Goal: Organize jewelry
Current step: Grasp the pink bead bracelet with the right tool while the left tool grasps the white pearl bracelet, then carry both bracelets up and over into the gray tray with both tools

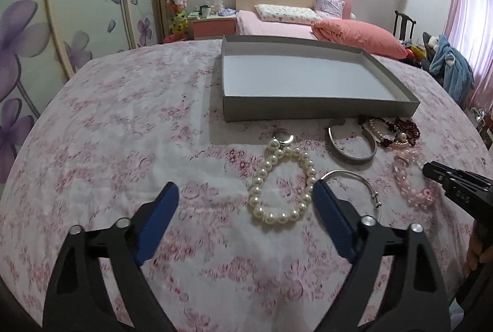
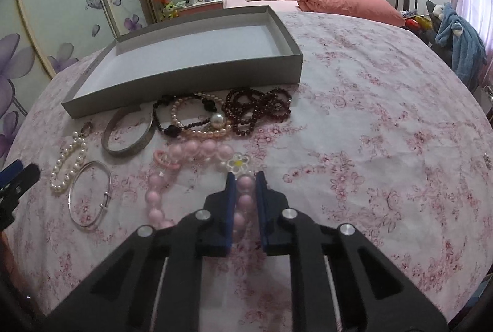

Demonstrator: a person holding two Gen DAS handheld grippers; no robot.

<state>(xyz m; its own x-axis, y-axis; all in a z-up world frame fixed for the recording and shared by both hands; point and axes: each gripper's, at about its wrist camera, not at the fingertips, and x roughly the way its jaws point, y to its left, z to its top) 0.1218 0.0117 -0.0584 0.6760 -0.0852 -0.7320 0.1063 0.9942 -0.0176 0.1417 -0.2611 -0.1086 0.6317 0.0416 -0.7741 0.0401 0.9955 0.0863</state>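
Pinching pink bead bracelet, right hand-held gripper

Only legible mark: embossed letters, roughly "DAS", on the black body of the right claw; too blurred to confirm. Nothing else readable.

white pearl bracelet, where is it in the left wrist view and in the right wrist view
Left wrist view: the white pearl bracelet lies at centre, just ahead of the left gripper's right finger.
Right wrist view: it lies at far left, beside the thin silver bangle.
Shared landmark: the grey tray behind the jewelry.
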